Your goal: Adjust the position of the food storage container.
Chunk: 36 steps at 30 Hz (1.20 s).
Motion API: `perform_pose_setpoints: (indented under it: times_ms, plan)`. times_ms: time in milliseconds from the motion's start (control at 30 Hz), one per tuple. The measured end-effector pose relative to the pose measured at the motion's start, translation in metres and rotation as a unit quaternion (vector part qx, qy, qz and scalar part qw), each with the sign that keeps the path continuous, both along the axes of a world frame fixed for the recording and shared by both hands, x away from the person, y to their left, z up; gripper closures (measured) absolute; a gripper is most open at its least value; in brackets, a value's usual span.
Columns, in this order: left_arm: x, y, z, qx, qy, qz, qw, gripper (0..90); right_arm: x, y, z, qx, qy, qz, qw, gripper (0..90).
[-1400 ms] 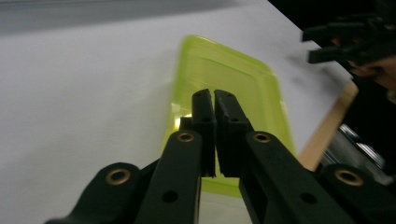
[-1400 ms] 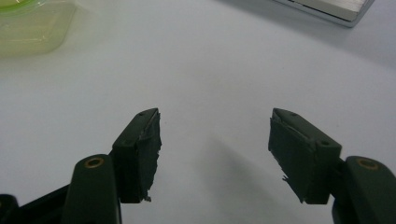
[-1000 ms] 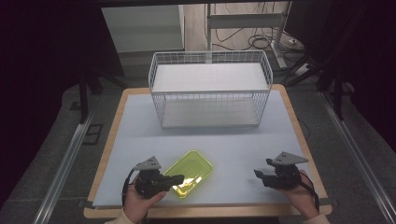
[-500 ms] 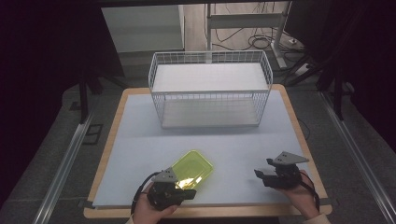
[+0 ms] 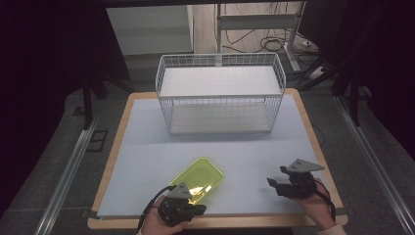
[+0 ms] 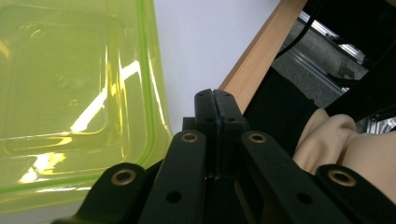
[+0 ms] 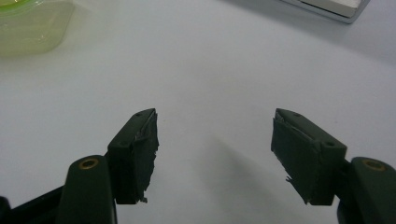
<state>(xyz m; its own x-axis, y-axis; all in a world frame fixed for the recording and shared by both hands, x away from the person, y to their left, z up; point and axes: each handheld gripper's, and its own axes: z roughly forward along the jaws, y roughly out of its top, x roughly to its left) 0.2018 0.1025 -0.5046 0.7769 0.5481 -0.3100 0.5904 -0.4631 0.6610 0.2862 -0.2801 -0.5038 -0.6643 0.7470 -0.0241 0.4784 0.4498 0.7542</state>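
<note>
A translucent yellow-green plastic container (image 5: 198,178) lies empty on the pale mat near the table's front edge. My left gripper (image 5: 199,209) sits just in front of its near end, jaws pressed together with nothing between them. In the left gripper view the shut left gripper (image 6: 215,100) points past the container (image 6: 70,93), which lies close on its left, toward the wooden table edge (image 6: 254,60). My right gripper (image 5: 274,182) rests at the front right, open and empty, well apart from the container. In the right gripper view the right gripper (image 7: 215,135) has only bare mat between its pads.
A white wire basket (image 5: 220,59) stands at the back middle of the table, and its corner (image 7: 327,7) shows at the top right of the right gripper view. The container's corner (image 7: 28,23) is at that view's top left. A beige sleeve (image 6: 336,140) lies beside the left gripper.
My left gripper has slid from the container's left end toward the near edge and to the right, staying shut. The right gripper and the container have kept their places.
</note>
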Motion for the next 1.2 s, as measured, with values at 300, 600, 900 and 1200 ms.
perform_pose_setpoints:
  times_ms: [300, 600, 900, 1200]
  plan:
    - [0.001, 0.003, -0.001, 0.002, 0.004, 0.005, 1.0000, 89.8, 0.000, 0.000, 0.000, 0.000, 0.000, 0.000, 1.0000, 31.6]
    - [-0.001, 0.011, -0.005, 0.013, 0.008, 0.015, 0.9998, 89.8, 0.000, 0.000, 0.001, 0.006, 0.005, 0.003, 1.0000, 31.2]
    - [0.003, 0.023, -0.006, 0.016, 0.015, 0.029, 0.9993, 89.8, 0.000, -0.001, 0.000, 0.005, 0.005, 0.002, 1.0000, 31.2]
    - [0.006, 0.038, -0.007, 0.017, 0.015, 0.049, 0.9985, 89.7, 0.000, -0.001, 0.001, 0.005, 0.004, 0.002, 1.0000, 31.1]
